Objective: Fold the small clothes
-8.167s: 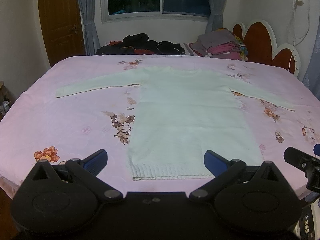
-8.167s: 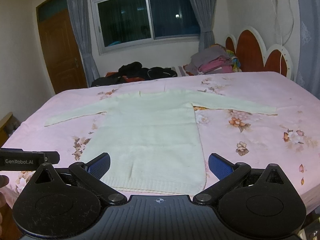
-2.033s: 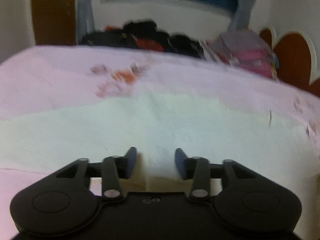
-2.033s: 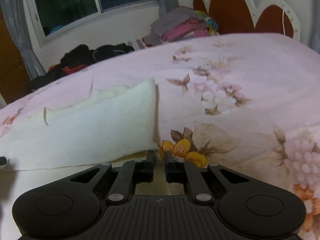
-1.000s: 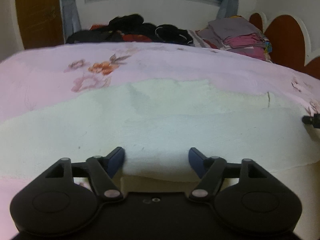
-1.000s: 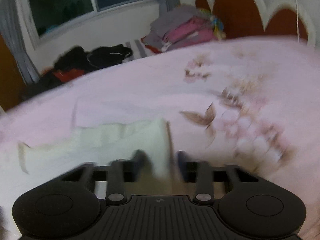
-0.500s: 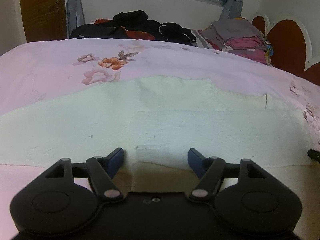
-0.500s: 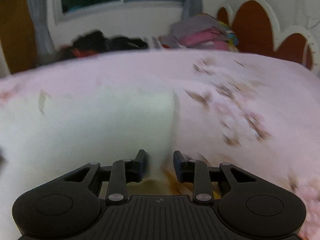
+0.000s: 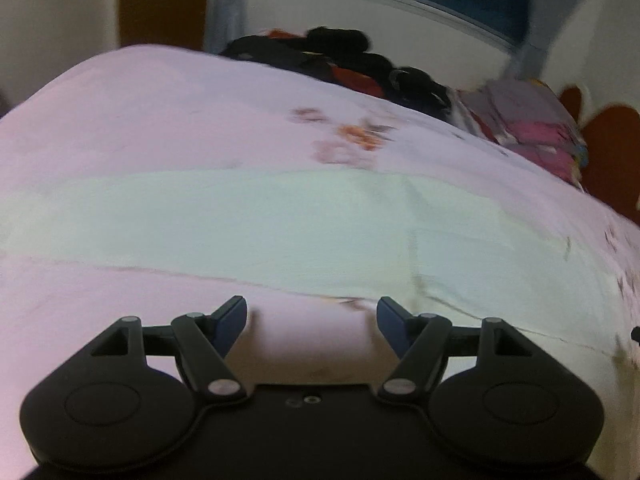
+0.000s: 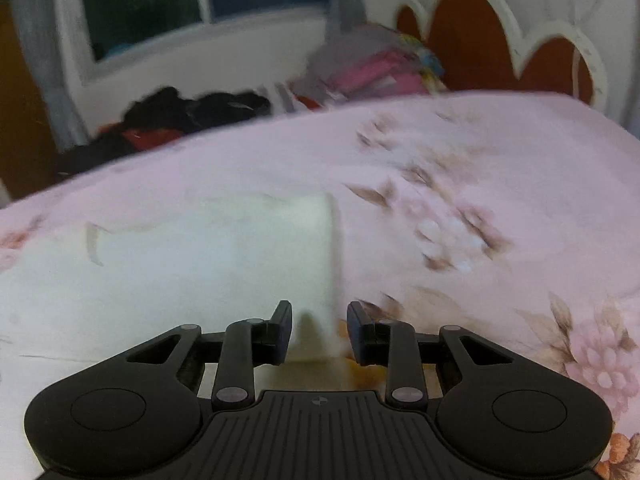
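A pale cream knit sweater [image 9: 280, 220] lies flat on the pink flowered bedsheet [image 9: 160, 120]. In the left wrist view its long left sleeve runs straight across the frame. My left gripper [image 9: 312, 320] hovers open just short of that sleeve, with only pink sheet between its blue-tipped fingers. In the right wrist view the sweater [image 10: 220, 248] shows a straight folded edge [image 10: 330, 260] where the right sleeve is laid over the body. My right gripper [image 10: 320, 330] hangs above the near end of that fold, its jaws a narrow gap apart and not pressing the cloth.
Dark clothes [image 9: 360, 64] are heaped at the far side of the bed beneath the window. A folded grey and pink stack [image 10: 372, 68] rests by the scalloped brown headboard [image 10: 480, 40]. A wooden door [image 9: 160, 0] stands at the far left.
My left gripper has swung left off the sweater's body to the sheet in front of the left sleeve, rolling as it went. The right gripper has drawn back and up from the folded sleeve.
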`<state>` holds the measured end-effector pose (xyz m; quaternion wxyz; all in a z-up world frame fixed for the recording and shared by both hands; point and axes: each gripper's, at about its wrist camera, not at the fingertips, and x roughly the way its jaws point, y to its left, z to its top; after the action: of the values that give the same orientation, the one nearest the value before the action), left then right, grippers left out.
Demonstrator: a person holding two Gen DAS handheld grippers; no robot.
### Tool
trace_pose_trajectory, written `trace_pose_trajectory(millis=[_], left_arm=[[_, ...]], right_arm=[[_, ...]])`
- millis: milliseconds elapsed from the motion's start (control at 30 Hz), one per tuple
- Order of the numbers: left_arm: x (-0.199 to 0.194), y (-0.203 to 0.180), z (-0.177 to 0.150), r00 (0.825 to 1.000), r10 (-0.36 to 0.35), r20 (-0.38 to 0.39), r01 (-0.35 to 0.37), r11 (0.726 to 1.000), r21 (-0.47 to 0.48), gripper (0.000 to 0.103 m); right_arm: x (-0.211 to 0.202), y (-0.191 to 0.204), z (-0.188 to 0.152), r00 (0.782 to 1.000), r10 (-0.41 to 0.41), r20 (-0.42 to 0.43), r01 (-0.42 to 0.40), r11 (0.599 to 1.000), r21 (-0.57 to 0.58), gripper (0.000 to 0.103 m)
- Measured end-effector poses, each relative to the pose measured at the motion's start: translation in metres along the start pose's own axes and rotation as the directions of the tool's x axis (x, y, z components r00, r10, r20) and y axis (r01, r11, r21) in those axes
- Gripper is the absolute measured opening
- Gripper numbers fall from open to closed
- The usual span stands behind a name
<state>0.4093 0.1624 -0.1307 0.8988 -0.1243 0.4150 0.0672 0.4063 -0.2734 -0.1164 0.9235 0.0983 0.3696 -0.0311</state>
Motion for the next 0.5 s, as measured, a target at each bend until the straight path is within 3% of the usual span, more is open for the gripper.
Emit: trace_pose_trajectory(millis=[233,500], left_arm=[[-0.021,0.057,0.000,0.999,0.049,0.022,-0.047,0.995,-0.091,0.071],[-0.027,0.102,0.004,0.996,0.082,0.025,-0.076,0.981,-0.177,0.071]], right_arm=[[-0.003,0.075,-0.008,0.982,0.186,-0.040,-0.188,0.980,-0.066,0.030],[0.003,0.156,-0.013,0.953,0.294,-0.077,-0.302,0.942,-0.145,0.030]])
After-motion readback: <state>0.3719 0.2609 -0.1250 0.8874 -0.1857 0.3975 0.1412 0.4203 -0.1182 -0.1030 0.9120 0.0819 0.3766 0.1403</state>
